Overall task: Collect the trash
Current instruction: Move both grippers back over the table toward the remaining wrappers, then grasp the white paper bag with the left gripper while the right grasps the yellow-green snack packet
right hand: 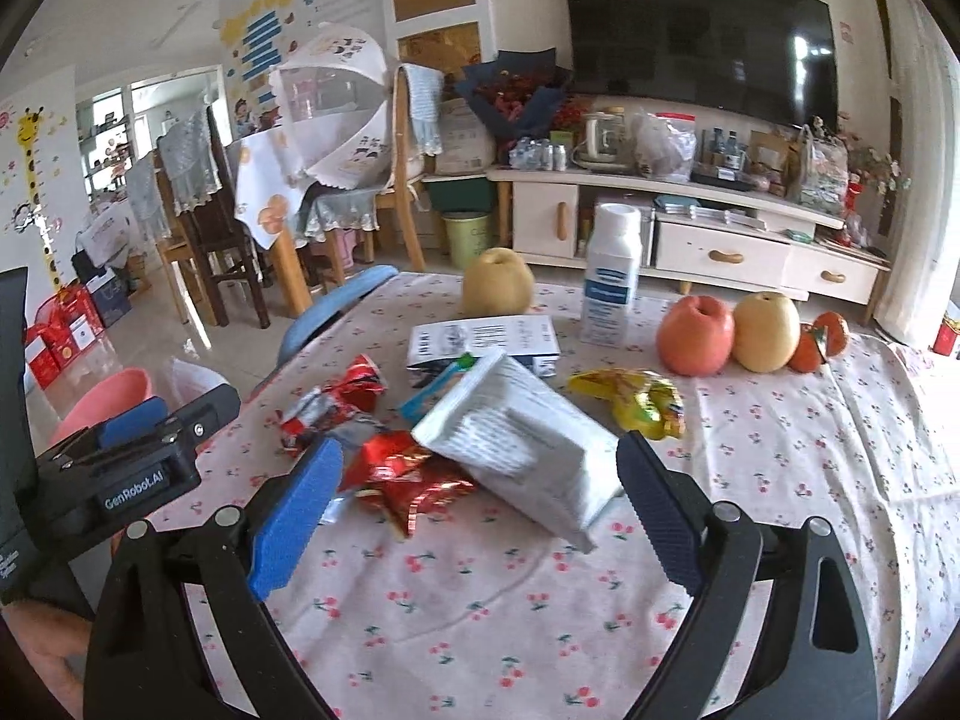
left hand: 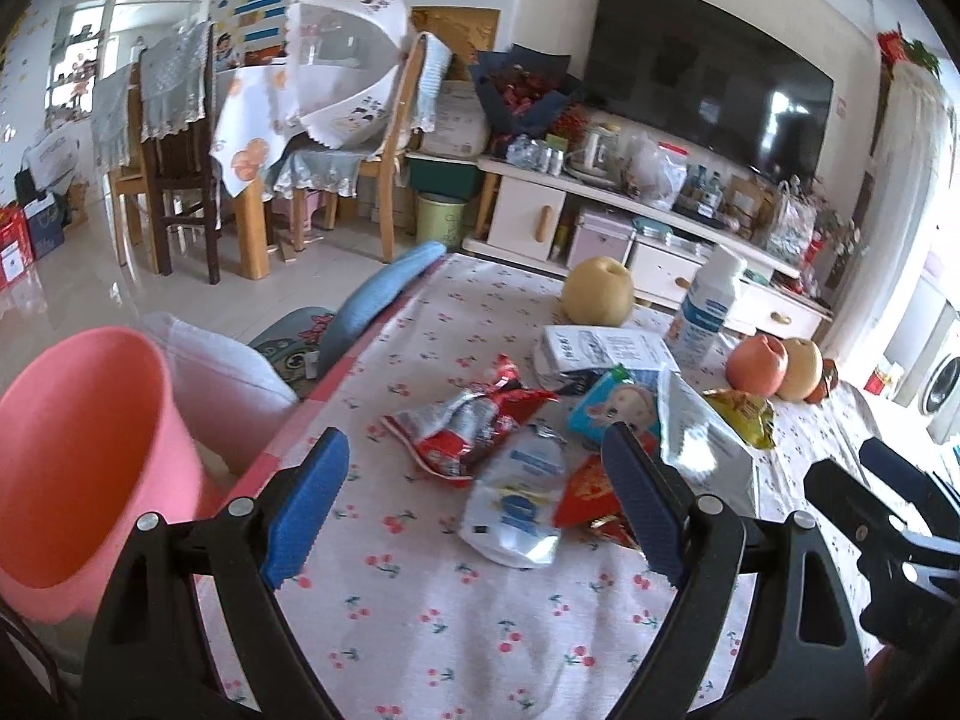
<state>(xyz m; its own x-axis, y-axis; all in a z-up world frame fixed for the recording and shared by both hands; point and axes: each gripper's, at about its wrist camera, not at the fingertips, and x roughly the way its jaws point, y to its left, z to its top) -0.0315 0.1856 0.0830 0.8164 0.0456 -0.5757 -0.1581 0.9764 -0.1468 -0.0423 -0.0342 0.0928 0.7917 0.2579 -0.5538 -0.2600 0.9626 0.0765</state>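
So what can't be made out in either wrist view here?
- Pink bin, left wrist view: bottom hidden by its own wall, contents unknown.
- Silver-blue pouch: print blurred; absent from right wrist view.
- White packet, right wrist view: text motion-blurred.
- Blue wrapper: mostly covered by that packet.

A dark television (right hand: 699, 30) fills the upper right, above a cluttered white cabinet (right hand: 690, 228). At upper left, wooden chairs (left hand: 180, 180) ring a cloth-draped dining table (left hand: 252, 138) on glossy pale floor tiles (left hand: 72, 294). Daylight glares at the right edge of the left wrist view.
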